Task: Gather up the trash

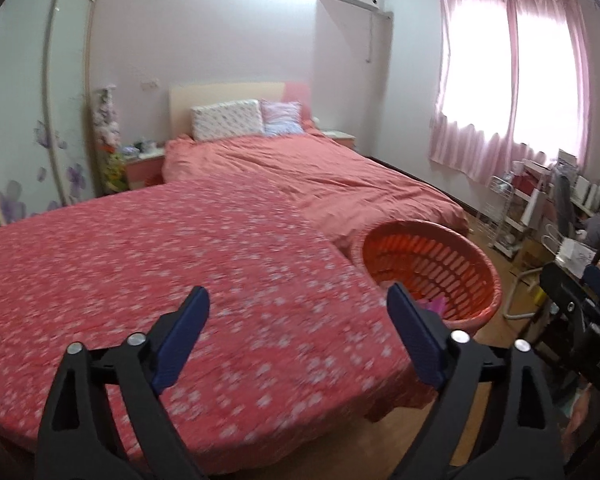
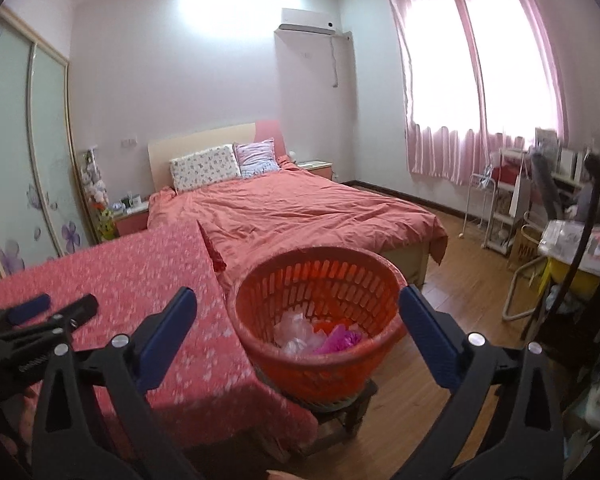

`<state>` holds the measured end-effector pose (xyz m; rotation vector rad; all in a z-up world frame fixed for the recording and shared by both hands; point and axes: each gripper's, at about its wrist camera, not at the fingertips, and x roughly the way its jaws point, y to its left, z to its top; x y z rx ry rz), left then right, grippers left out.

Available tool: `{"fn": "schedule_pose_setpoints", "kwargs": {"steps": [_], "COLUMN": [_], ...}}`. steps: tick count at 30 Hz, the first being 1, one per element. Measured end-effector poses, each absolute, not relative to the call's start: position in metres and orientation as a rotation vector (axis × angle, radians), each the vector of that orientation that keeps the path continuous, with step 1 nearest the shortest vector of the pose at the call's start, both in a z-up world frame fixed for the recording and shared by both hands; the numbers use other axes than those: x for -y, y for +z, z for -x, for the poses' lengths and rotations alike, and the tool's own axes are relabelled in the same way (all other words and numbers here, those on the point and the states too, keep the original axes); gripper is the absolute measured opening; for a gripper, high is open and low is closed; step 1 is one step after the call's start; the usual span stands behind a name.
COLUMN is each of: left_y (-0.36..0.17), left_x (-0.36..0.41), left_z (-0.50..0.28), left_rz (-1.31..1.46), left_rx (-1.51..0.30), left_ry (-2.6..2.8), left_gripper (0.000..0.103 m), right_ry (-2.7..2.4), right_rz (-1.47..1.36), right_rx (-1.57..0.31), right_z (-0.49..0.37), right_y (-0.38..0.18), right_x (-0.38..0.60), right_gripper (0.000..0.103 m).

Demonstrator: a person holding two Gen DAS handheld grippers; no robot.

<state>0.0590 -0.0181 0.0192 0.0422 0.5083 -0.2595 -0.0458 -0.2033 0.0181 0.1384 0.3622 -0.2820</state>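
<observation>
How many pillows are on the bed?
2. A white floral pillow leans against the headboard on the left; a pink striped pillow stands beside it on the right. More may be hidden under the cover.

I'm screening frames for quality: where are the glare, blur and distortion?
Left wrist view: window blown out behind the pink curtains, floral cloth motion-smeared, wardrobe bowed by the fisheye. Right wrist view: ceiling glare, cloth softly blurred, orange basket fairly sharp.
</observation>
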Motion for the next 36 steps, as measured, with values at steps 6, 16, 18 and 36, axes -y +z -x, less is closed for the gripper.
{"fn": "schedule_pose_setpoints", "kwargs": {"steps": [6,16,18,36], "left_y": [0.011,-0.003,-0.004,-0.01], "left_x": [0.002,-0.022,-0.025,-0.032], "left_z": [-0.031,0.009,0.014,0.022], "left_rz": [-0.036,-0.028,-0.026,-0.001], "left_rx": [-0.49,-0.459,-0.457,-0.499], "left_ry": [-0.17,-0.027,-0.016,0.017], "left_gripper": [0.097,0.101,0.101,0.101], "right_ry": [-0.283,-0.319,-0.322,-0.365], "right_rz": [-0.111,-0.083,-0.082,-0.058], "right_rx": [-0.367,-0.378,-0.385,-0.459], "right_z": [0.068,0.091,0.094,0.099], "right_y": [0.014,0.009,0.007,-0.011], "right_x": [0.182,0.162,0.161,0.153], "right_gripper": [0.099,0.099,0.099,0.099]}}
